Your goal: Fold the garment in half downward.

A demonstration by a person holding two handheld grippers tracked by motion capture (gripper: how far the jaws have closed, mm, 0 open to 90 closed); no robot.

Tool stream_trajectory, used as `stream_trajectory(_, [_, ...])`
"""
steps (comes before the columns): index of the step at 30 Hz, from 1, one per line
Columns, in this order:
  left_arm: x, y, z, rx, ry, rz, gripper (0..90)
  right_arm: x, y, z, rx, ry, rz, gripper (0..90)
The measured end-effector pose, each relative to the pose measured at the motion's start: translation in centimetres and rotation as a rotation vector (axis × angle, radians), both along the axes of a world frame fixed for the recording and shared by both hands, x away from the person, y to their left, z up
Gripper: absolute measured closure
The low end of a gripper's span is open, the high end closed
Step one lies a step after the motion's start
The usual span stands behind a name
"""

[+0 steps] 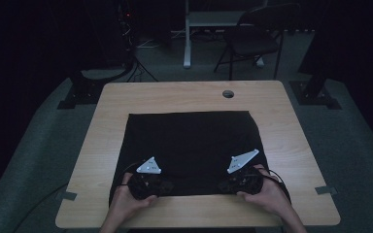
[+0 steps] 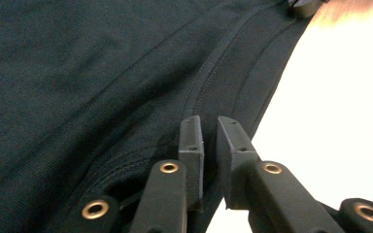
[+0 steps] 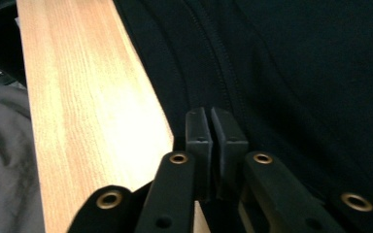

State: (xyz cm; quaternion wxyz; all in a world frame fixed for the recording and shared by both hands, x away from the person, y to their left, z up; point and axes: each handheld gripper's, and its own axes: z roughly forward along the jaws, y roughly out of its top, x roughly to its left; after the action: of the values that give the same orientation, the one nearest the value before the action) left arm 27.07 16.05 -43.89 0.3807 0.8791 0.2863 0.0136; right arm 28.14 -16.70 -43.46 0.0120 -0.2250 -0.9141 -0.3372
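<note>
- Black garment [image 1: 189, 145], a dark knit piece folded into a rough square, lies flat on the middle of the wooden table [image 1: 291, 121]; its near hem runs along my side, from about seven o'clock to five o'clock.
- My left gripper [image 1: 148, 186] sits at the seven o'clock corner of the cloth. In the left gripper view [image 2: 210, 145] the jaws stand a narrow slit apart, and I see no fabric pinched between the pads; the stitched hem [image 2: 209, 82] runs away just beyond them.
- My right gripper [image 1: 238, 183] rests at the five o'clock corner. In the right gripper view [image 3: 214, 133] the jaws are pressed almost together over the edge of the cloth, beside bare wood at nine o'clock. Whether a fold is caught between them I cannot tell.
- To do this well, I judge both grips should take the same layers at the hem, level with each other, so the fold stays square.
- I would check the left side first, since it looks empty, and bite deep past the seam.
- Lifting unevenly could drag the cloth askew.
</note>
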Motion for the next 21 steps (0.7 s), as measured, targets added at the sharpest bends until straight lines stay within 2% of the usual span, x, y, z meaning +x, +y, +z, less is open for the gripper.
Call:
stream_trajectory(4, [0.0,0.1,-0.1,-0.02,0.011,-0.005,77.5,0.1,-0.1,-0.2,0.028,0.022,0.018,80.2])
stream_trajectory(8, [0.1,0.2,-0.1,-0.046,0.041,-0.021,72.0,0.2,-0.2,-0.4,0.063,0.068,0.037,72.6])
stream_trajectory(13, [0.0,0.2,0.0,-0.051,0.051,-0.04,68.0,0.2,-0.3,-0.5,0.086,0.104,0.043,65.5])
stream_trajectory(17, [0.0,0.2,0.5,-0.076,0.079,-0.052,57.2,0.1,-0.2,-0.3,0.09,0.117,0.053,57.7])
stream_trajectory(21, [0.2,0.9,1.3,-0.089,0.05,-0.021,53.3,0.1,-0.3,0.2,0.098,0.109,0.064,53.8])
